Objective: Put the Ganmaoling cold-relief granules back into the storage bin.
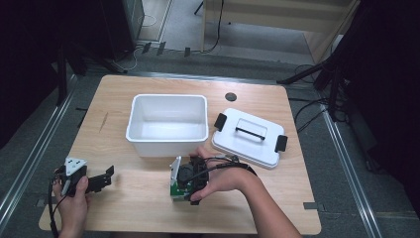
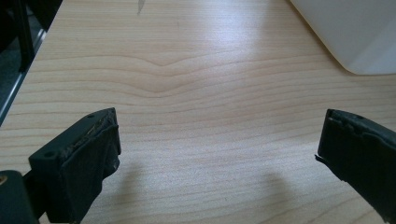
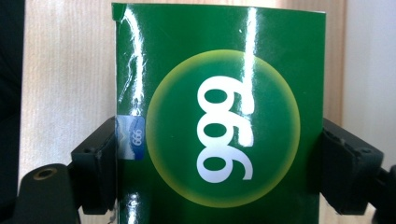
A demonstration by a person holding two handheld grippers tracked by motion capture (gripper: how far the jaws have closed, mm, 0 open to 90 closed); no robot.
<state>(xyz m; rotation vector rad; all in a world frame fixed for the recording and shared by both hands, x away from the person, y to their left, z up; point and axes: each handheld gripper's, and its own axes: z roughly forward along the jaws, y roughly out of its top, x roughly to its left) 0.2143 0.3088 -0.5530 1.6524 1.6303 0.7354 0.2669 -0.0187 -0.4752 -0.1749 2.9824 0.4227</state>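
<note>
Open white bin (image 1: 167, 124) at the desk's (image 1: 124, 203) centre holding nothing visible, its lid (image 1: 249, 137) beside it toward the right edge, right gripper (image 1: 184, 182) pinching a green box (image 3: 219, 116) near the front edge, left gripper (image 1: 101, 179) spread at the front-left corner.

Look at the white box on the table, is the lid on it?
No, the white box stands open, and its lid lies flat on the table beside it.
</note>
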